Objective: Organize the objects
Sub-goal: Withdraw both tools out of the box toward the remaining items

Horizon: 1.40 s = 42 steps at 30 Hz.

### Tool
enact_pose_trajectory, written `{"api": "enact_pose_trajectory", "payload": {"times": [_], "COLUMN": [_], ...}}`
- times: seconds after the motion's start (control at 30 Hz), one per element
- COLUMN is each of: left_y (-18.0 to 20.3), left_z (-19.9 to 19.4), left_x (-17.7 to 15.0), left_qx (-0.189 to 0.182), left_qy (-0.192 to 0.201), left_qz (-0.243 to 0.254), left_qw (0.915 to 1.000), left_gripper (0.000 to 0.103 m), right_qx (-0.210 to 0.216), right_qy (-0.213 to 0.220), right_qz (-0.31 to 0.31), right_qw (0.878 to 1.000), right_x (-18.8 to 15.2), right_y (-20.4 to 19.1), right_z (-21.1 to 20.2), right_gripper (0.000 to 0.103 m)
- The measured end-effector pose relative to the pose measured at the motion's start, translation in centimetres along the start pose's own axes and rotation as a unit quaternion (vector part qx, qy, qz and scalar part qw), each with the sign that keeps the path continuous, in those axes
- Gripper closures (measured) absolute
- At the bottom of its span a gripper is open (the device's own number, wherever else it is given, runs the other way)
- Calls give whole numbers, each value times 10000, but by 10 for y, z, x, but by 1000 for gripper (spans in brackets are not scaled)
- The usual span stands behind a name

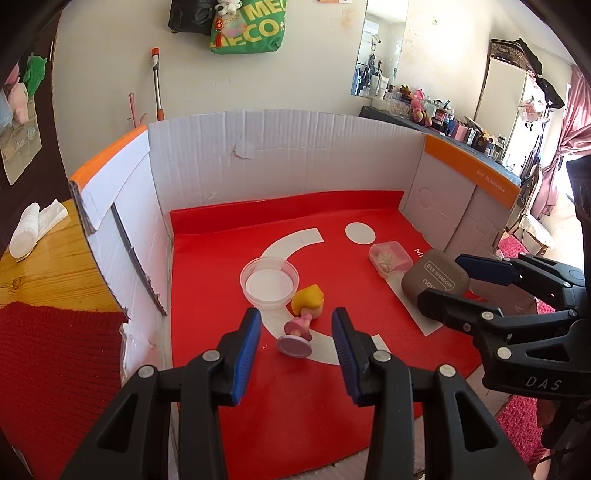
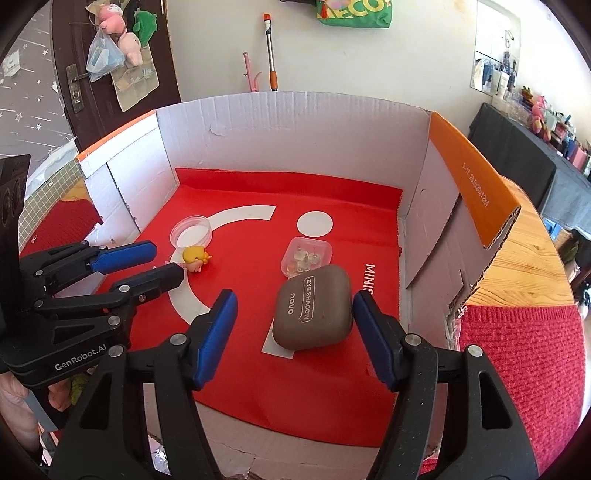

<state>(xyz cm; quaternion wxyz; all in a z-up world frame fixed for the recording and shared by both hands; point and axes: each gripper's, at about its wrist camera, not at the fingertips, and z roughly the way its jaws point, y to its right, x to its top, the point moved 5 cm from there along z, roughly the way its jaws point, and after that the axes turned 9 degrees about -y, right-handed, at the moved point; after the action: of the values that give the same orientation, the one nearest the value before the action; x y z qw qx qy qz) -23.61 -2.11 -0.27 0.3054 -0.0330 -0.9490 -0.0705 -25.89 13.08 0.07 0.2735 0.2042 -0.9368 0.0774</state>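
Brown eyeshadow case (image 2: 312, 308) between the right tool's (image 2: 293, 339) parted pads, seemingly untouched.

A home bedroom: wall mirror (image 1: 380, 44), cluttered cosmetics dresser (image 1: 443, 118), plush toys (image 2: 122, 33).

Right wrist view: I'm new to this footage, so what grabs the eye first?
The brown eye shadow case lies front and centre on the red mat, between the open fingers of the right tool, untouched. Further left, a toppled yellow-haired figurine lies beside a clear round tub, near the left tool.
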Motion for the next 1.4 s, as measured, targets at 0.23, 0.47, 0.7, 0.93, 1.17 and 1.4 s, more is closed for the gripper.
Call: {"api": "enact_pose_trajectory", "payload": {"times": [0.23,0.47,0.7,0.93,1.17,1.4], "left_y": [4,6,8,7,6,8], "left_z": [-10,-19,-32,-47,-62,-75], "left_x": [1,2,-1,-9,-18,-30], "left_qx": [12,36,67,80,74,130], "left_qy": [140,207,308,406,508,560], "left_qz": [27,13,9,-44,-117,-107], "left_qw": [9999,9998,9995,9991,9986,9983], "left_gripper": [47,47,41,30,19,12], "right_qx": [-2,32,71,107,132,127], "right_qy": [57,146,213,293,385,427], "right_qz": [9,-47,-59,-90,-136,-147], "right_qw": [10000,9999,9997,9995,9991,9989], "right_x": [1,0,-7,-15,-25,-37], "right_y": [0,-4,-8,-13,-21,-27], "right_z": [-4,-14,-24,-39,-54,-63], "right_gripper": [36,35,32,28,22,20]}}
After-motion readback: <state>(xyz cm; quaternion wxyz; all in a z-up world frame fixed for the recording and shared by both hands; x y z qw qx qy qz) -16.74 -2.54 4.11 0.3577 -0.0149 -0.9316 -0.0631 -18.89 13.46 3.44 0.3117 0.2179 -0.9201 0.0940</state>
